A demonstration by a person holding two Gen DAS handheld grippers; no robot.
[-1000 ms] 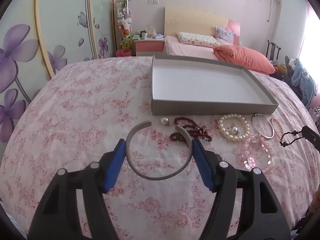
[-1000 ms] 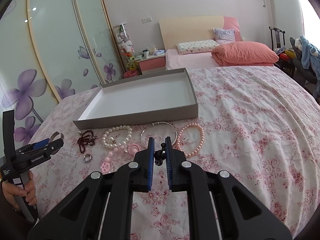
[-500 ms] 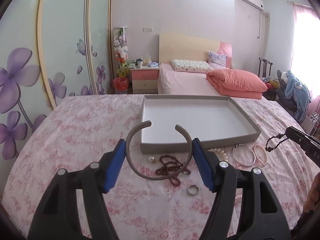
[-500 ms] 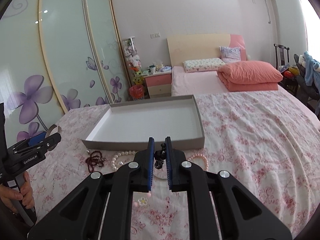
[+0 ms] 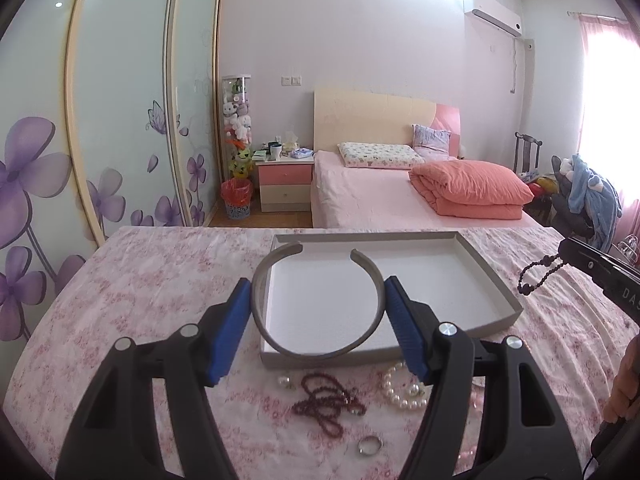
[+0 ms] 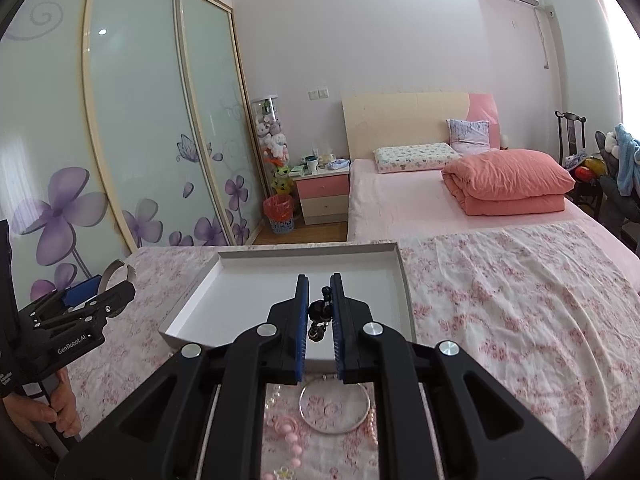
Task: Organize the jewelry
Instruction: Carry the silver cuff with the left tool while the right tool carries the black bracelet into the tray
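Observation:
My left gripper [image 5: 318, 284] is shut on a grey open cuff bangle [image 5: 260, 292], one blue pad pressing each side, and holds it in the air in front of the grey tray [image 5: 492, 280] with its white floor. My right gripper [image 6: 319, 280] is shut on a dark bead bracelet [image 6: 319, 312], above the tray's near rim [image 6: 404, 280]. In the left wrist view the bracelet's beads [image 5: 536, 276] dangle from the right gripper at the right edge. On the floral cloth lie a pearl earring [image 5: 284, 381], dark red beads [image 5: 326, 396], a pearl bracelet [image 5: 404, 394] and a ring [image 5: 370, 446].
A silver bangle [image 6: 335, 428] and pink beads [image 6: 288, 432] lie below the right gripper. Beyond the cloth stand a bed with an orange duvet [image 6: 508, 180], a nightstand [image 6: 322, 196] and flowered sliding doors [image 6: 132, 140]. A hand [image 6: 60, 404] holds the left gripper's handle.
Both grippers have risen and tipped upward with their pieces still gripped. The tray now shows behind the bangle, and the loose jewelry has slid low in both views.

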